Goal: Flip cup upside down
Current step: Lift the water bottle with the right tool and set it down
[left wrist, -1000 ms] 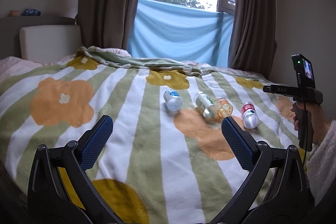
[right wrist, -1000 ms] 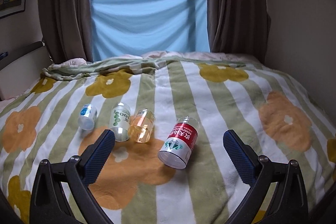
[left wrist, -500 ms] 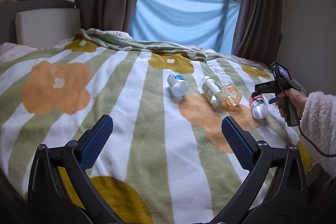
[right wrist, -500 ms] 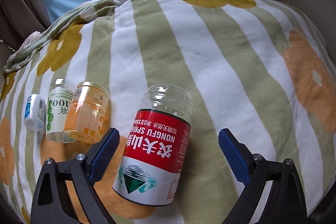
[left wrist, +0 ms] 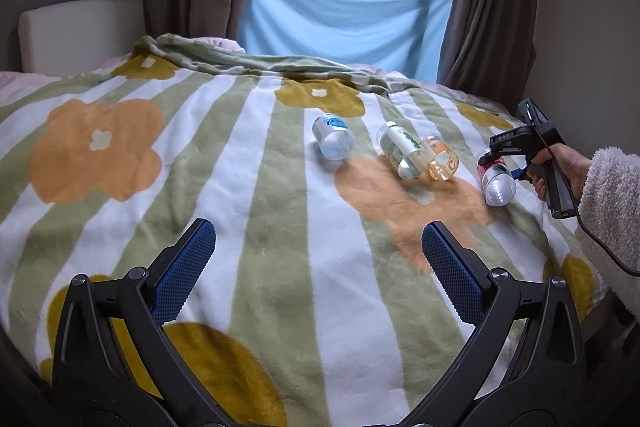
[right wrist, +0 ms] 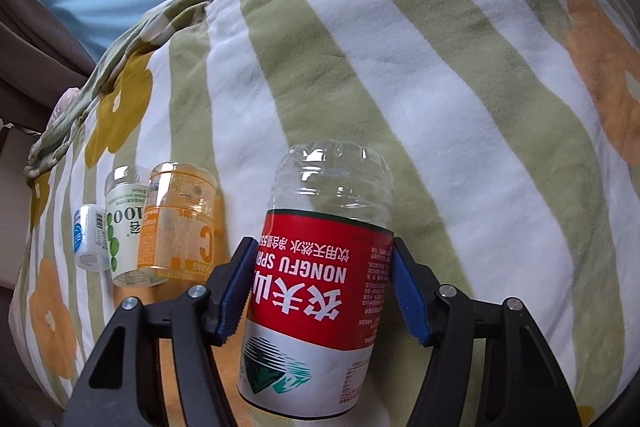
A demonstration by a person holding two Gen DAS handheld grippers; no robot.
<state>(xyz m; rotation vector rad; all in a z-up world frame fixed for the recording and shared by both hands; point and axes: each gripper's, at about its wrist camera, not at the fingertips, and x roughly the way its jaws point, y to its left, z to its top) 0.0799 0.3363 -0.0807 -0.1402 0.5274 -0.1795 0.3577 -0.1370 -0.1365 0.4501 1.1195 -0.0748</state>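
Observation:
Several cut-bottle cups lie on their sides on the flowered blanket (left wrist: 248, 211). The red-labelled clear cup (right wrist: 316, 287) lies between my right gripper's (right wrist: 324, 287) blue pads, which press its red label on both sides. It also shows in the left wrist view (left wrist: 496, 179) with the right gripper (left wrist: 502, 165) around it. An orange cup (right wrist: 176, 223), a green-labelled cup (right wrist: 122, 223) and a small blue-labelled cup (right wrist: 86, 239) lie to its left. My left gripper (left wrist: 316, 267) is open and empty above the blanket, well short of the cups.
The bed's right edge (left wrist: 592, 287) drops off near the right hand. A folded green blanket edge (left wrist: 248, 61) runs along the far side, with brown curtains (left wrist: 484, 7) and a blue cloth (left wrist: 340, 3) over the window behind. A headboard (left wrist: 76, 31) stands at the far left.
My right gripper moved forward and down over the red-labelled cup and closed its jaws onto the label. The left gripper stayed open, shifting only slightly.

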